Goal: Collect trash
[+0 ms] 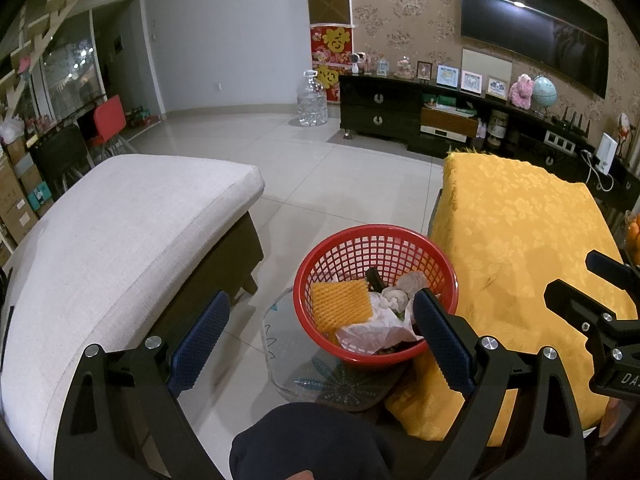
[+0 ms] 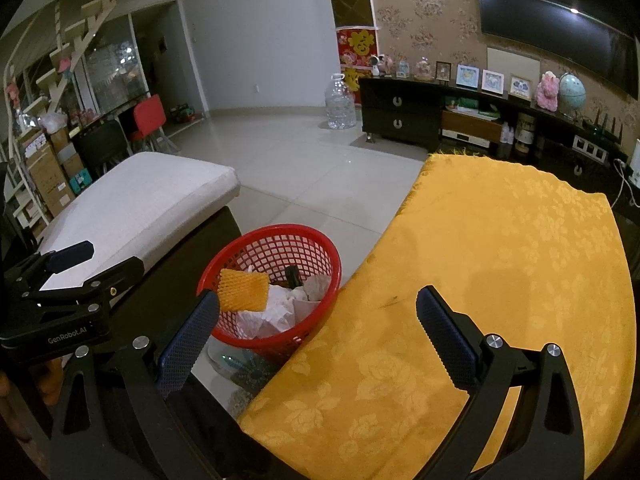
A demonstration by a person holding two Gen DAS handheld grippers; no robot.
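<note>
Trash fills the red basket (image 1: 376, 294) on the tiled floor, wedged between the grey-cushioned bench (image 1: 120, 248) and the table under a yellow cloth (image 2: 492, 280): an orange foam net (image 1: 340, 306), crumpled white paper (image 1: 380, 326) and something dark. Both tongs gape wide and hold nothing, the left gripper (image 1: 320, 336) above the basket, the right gripper (image 2: 316, 336) over the cloth's edge. Farther off, a big clear water jug (image 1: 312, 98) stands by the dark cabinet (image 1: 400, 116).
</note>
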